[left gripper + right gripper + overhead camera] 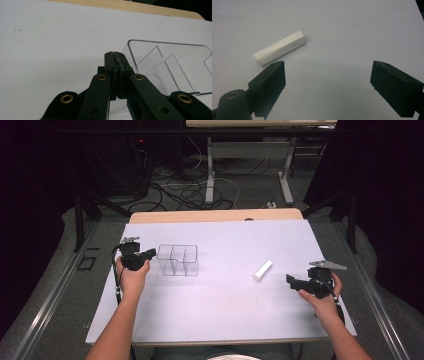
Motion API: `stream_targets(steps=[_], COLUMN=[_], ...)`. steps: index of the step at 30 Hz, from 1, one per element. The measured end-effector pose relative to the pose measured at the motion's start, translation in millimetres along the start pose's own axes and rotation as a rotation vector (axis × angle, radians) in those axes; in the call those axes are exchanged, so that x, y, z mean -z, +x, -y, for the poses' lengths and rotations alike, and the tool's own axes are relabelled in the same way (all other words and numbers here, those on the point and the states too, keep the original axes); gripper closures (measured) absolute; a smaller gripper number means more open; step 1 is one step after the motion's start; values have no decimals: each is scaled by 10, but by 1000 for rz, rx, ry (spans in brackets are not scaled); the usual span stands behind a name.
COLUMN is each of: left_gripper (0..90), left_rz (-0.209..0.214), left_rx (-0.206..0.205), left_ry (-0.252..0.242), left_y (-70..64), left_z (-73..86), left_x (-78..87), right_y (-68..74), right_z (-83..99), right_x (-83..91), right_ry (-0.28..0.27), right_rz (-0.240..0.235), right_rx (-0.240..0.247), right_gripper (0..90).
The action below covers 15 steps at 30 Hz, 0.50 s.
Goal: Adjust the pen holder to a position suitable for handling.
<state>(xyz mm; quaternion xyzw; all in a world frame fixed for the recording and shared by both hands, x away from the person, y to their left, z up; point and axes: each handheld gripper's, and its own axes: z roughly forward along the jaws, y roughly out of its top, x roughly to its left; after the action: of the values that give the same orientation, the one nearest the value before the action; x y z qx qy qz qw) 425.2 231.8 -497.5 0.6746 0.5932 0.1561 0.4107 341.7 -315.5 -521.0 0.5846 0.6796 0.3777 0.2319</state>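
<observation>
— On the white table sheet (225, 295), right of centre, what is that small thing?

— A white tube (263, 270) with a round cap at one end, lying flat on its side and slanted. From the right gripper view the tube (279, 48) sits just ahead of the jaws, nearer the left one, not touching either.

— And the right gripper (296, 282)?

— Its jaws stand wide apart, with nothing between them but bare sheet. The right gripper (328, 77) grasps nothing.

— What about the other side?

— The left gripper (150, 254) has its jaws pressed together, tips meeting, with nothing visible between them. In the left gripper view, the left gripper (115, 56) points at the near corner of a clear plastic organizer (170, 67); whether the tips touch its wall, I cannot tell.

— Where does that organizer stand?

— The clear plastic organizer (178, 259) stands upright on the sheet's left half, divided into compartments, well apart from the tube.
</observation>
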Motion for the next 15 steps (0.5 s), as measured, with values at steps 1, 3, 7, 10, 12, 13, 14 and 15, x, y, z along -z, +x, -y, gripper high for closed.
stream_targets(steps=[1, 3, 7, 10, 12, 13, 14, 15], left_gripper=[900, 900, 900, 900, 900, 900, 900, 900], left_rz=[1, -5, -14, -10, -4, 3, 17, 27], left_rx=[-1, -16, -28, -27, -25, -16, -4, -3], left_ry=[-3, 6, 13, 16, 20, 22, 23, 28], left_y=[-3, -8, -42, -37, -31, -32, -38, -46], left_z=[5, 6, 13, 12, 10, 10, 13, 11], left_x=[-15, -35, -70, -72, -69, -70, -74, -77], right_y=[-1, -1, -1, 1, 1, 2, 5, 8], right_z=[1, 2, 6, 6, 7, 7, 8, 8], right_x=[-2, -3, -7, -9, -12, -12, -13, -16], right_ry=[2, 3, 4, 6, 7, 7, 9, 10], right_rz=[0, 0, 0, 0, 0, -2, -3, -3], right_rx=[1, 2, 5, 5, 5, 6, 4, 7], right_gripper=[121, 121, 121, 121, 121, 121, 121, 122])
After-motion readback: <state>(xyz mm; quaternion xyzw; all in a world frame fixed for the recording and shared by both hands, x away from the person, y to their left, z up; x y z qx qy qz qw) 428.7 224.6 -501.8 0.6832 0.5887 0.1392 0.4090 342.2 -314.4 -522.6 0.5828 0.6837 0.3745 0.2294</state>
